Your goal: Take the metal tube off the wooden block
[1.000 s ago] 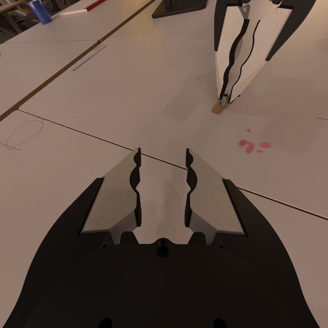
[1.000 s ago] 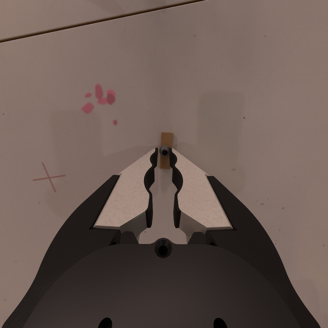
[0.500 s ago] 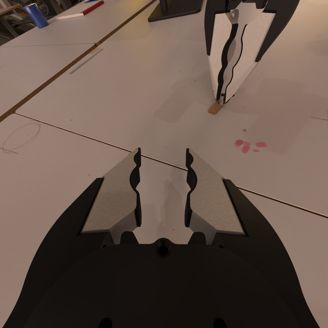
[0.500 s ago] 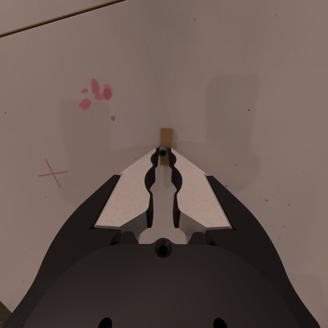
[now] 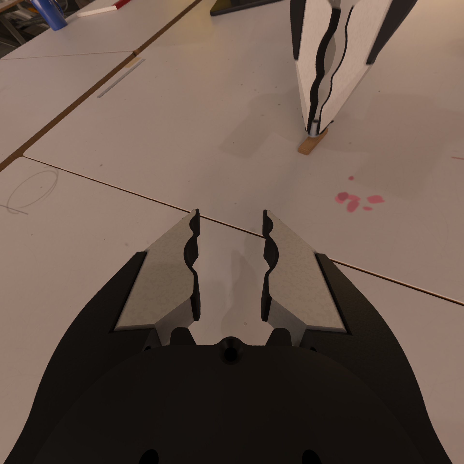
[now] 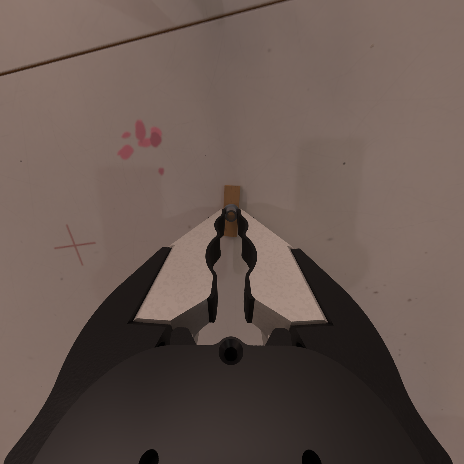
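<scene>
A small metal tube (image 6: 231, 215) stands upright on a flat wooden block (image 6: 232, 198) on the white table. My right gripper (image 6: 231, 213) points straight down and is shut on the tube at its fingertips. The left wrist view shows the same from afar: the right gripper (image 5: 315, 126) holds the tube (image 5: 314, 129), whose lower end is at the top of the block (image 5: 311, 145). I cannot tell whether tube and block still touch. My left gripper (image 5: 231, 213) is open and empty, low over the table, well short of the block.
Pink stains (image 5: 356, 200) lie on the table near the block, and a red cross (image 6: 74, 244) is drawn beside it. A blue mug (image 5: 50, 12), a metal ruler (image 5: 120, 77) and a black stand base (image 5: 241, 7) are far off. Brown seams cross the tabletop.
The right gripper's fingers have closed onto the tube, which is now centred between the tips. The left gripper stays open, and its view has shifted slightly.
</scene>
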Robot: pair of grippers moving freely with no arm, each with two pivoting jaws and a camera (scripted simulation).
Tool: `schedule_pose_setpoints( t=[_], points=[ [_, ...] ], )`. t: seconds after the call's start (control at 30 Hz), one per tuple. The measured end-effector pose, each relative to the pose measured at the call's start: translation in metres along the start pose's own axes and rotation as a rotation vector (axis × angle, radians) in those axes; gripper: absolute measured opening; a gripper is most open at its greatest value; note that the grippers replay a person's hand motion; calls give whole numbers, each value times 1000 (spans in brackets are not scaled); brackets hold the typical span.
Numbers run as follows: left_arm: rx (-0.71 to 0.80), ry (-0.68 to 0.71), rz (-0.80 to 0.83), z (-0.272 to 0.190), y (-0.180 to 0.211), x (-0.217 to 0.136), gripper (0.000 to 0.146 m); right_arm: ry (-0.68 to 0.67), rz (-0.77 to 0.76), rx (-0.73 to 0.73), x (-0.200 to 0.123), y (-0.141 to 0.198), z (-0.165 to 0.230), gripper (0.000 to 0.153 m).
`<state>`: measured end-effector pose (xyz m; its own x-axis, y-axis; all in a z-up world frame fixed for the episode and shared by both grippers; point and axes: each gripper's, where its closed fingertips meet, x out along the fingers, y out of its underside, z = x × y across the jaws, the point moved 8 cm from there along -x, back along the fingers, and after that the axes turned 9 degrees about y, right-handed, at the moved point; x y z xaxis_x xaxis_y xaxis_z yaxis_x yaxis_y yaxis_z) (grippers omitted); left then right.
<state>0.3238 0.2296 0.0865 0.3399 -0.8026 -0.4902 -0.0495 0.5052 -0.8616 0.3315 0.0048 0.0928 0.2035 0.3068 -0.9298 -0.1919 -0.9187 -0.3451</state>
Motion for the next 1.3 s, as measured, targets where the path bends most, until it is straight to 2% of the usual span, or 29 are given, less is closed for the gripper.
schedule_pose_setpoints(
  t=[0.1, 0.17, 0.27, 0.33, 0.47, 0.6, 0.83, 1.3],
  points=[
    [8, 5, 31, -3, -1, 4, 46, 22, -74, -14, -9, -1, -4, 9],
    [-51, 55, 32, -7, -5, 8, 44, 28, -150, -40, -14, -3, -8, 9],
    [-226, 254, 17, -17, -14, 18, 44, 20, -306, -73, -14, -9, -15, 9],
    [-303, 322, -7, -22, -20, 26, 46, 20, -402, -95, -10, -13, -20, 9],
    [-341, 289, 51, -23, -25, 41, 59, -5, -520, -138, -1, -22, -25, 9],
    [-360, 315, 125, -25, -25, 52, 69, -54, -521, -162, 12, -27, -27, 9],
    [-353, 328, 173, -29, -25, 65, 70, -80, -539, -148, 19, -28, -24, 9],
    [-346, 317, 166, -33, -26, 64, 69, -86, -521, -131, 26, -32, -22, 9]
  ],
)
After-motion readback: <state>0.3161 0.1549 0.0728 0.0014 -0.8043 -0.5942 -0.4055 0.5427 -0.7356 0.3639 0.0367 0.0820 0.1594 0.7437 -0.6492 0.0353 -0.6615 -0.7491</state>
